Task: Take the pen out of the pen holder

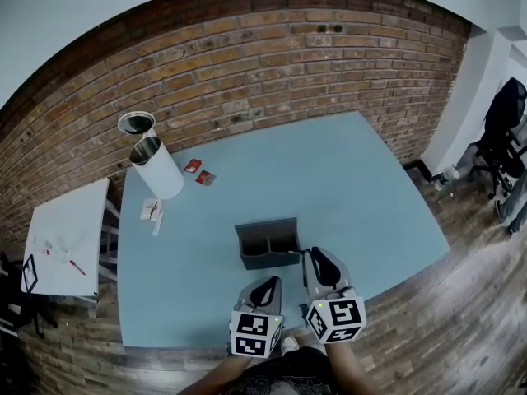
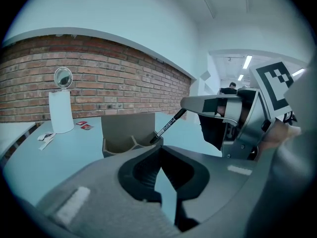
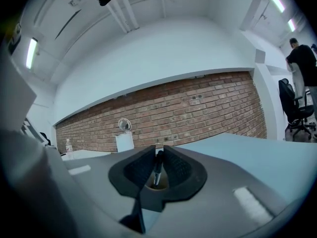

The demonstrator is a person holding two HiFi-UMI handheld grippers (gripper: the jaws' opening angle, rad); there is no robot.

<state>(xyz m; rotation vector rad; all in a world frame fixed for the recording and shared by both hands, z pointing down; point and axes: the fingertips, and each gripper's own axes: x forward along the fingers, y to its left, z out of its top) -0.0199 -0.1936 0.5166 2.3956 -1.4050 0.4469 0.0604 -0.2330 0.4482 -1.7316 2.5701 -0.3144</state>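
Observation:
The grey two-compartment pen holder (image 1: 268, 243) stands on the blue table (image 1: 329, 179), near its front edge. My right gripper (image 1: 317, 255) is just right of the holder and shut on a black pen (image 2: 168, 127). The pen slants down to the left, and its lower end is at the rim of the holder's (image 2: 126, 133) right compartment. In the right gripper view the pen (image 3: 157, 168) stands upright between the pads. My left gripper (image 1: 267, 281) hovers in front of the holder, and its fingertips (image 2: 158, 155) meet with nothing between them.
A white cylinder (image 1: 158, 169) with a round mirror (image 1: 136, 123) behind it stands at the table's far left. Red packets (image 1: 198, 172) and white papers (image 1: 152, 211) lie near it. A small white side table (image 1: 66, 237) sits at the left, a brick wall (image 1: 272, 56) behind and office chairs (image 1: 504, 134) at the right.

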